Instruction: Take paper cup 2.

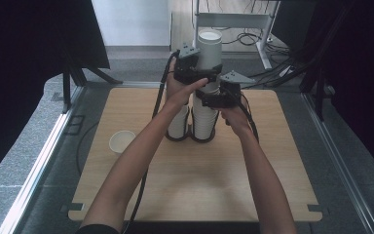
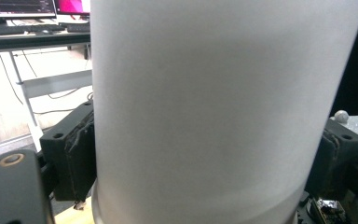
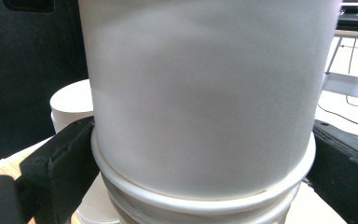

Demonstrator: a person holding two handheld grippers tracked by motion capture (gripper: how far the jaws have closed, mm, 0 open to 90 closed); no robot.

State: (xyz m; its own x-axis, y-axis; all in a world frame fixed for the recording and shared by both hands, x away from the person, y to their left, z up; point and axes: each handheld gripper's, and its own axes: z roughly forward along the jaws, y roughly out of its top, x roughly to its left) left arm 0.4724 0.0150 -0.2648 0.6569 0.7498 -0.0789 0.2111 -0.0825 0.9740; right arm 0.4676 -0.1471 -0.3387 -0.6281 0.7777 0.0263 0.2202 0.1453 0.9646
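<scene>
We count two grippers at work on one tall stack of white paper cups [image 1: 205, 114], which stands at the far middle of the wooden table [image 1: 253, 195]. The left gripper [image 1: 200, 73] is the higher of the two, and between its jaws sits the top cup [image 1: 209, 48], raised out of the stack and tilted a little away from us. In the left gripper view the two black jaws stand on either side of this cup's [image 2: 214, 107] wall with the pads pressed against it, so we read the claw as about a third open and clamped on the cup. The right gripper [image 1: 213, 99] sits just below and to the right of the left one, and its jaws hug the stack beneath the raised cup. In the right gripper view we count at least three stacked rims [image 3: 205, 198] at the height of its pads, which bear on them from both sides, so this claw is closed on the stack. A second, shorter stack [image 1: 178, 123] stands just left of the tall one, below the left claw. One single cup [image 1: 122, 142] stands upright and apart, well down and left of both claws.
</scene>
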